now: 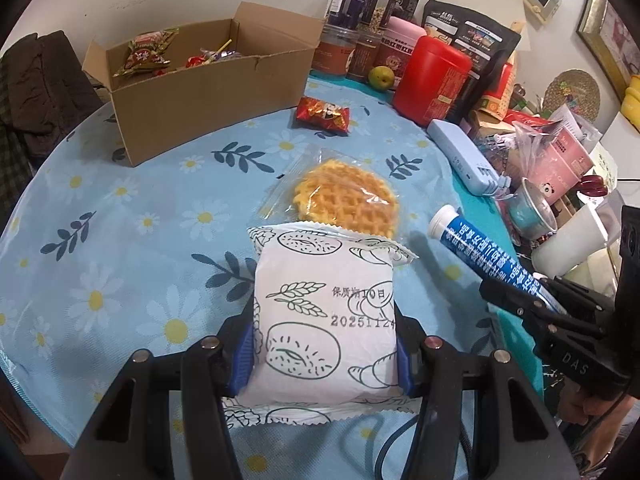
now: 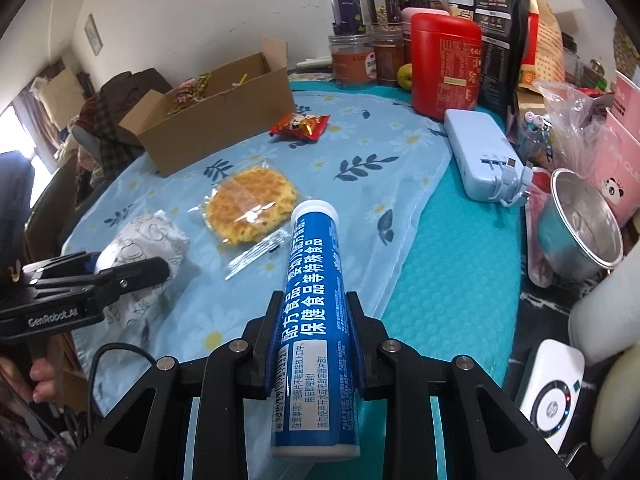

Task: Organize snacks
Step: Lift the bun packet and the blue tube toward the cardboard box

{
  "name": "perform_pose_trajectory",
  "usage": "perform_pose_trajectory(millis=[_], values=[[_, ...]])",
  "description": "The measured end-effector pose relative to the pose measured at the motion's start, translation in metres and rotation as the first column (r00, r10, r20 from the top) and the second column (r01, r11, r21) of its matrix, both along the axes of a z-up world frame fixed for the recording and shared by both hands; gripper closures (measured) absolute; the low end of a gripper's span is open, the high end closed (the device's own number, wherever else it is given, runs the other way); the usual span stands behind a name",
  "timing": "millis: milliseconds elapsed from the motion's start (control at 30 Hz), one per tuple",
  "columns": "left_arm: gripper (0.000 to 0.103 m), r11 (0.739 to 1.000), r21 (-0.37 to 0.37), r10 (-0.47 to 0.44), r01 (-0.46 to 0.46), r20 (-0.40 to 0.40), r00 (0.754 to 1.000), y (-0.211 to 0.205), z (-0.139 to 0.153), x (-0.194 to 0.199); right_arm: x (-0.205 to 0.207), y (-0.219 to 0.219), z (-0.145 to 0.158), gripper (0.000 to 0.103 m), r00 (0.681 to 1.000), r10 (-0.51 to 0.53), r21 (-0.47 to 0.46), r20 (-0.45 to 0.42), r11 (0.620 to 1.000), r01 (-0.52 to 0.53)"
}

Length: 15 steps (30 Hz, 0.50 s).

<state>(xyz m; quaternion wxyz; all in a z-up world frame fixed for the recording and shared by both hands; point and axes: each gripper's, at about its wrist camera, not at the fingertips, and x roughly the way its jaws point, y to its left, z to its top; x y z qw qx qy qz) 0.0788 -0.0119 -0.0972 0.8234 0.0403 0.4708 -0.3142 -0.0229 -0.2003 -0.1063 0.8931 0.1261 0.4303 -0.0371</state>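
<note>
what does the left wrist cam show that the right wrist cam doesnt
Only the left wrist view: the date print on the white bag held in the left gripper, and a framed picture at right.
Only the right wrist view: a white HP device and the steel cup's inside.
Both: the box, waffle, red packet, and blue tube in the right gripper.

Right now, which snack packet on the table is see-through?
The waffle packet: its clear wrap shows the waffle. The red packet and the white bread packet hide theirs.
</note>
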Motion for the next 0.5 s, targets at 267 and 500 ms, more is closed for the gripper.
perform_pose_trajectory(millis=[267,500], values=[[0.049,1.0,-0.008,0.013,-0.013,0.021,1.0,0.006,0.009,-0.006,-0.007,0.013,0.008,0.075,0.998,0.045,0.0,0.032,0.999,-0.045],[0.049,0.998,-0.012,0.057,-0.056,0.053,0.997,0.02,0.019,-0.01,0.0,0.029,0.016,0.075,0.991,0.118,0.004,0.065,0.993,-0.119]])
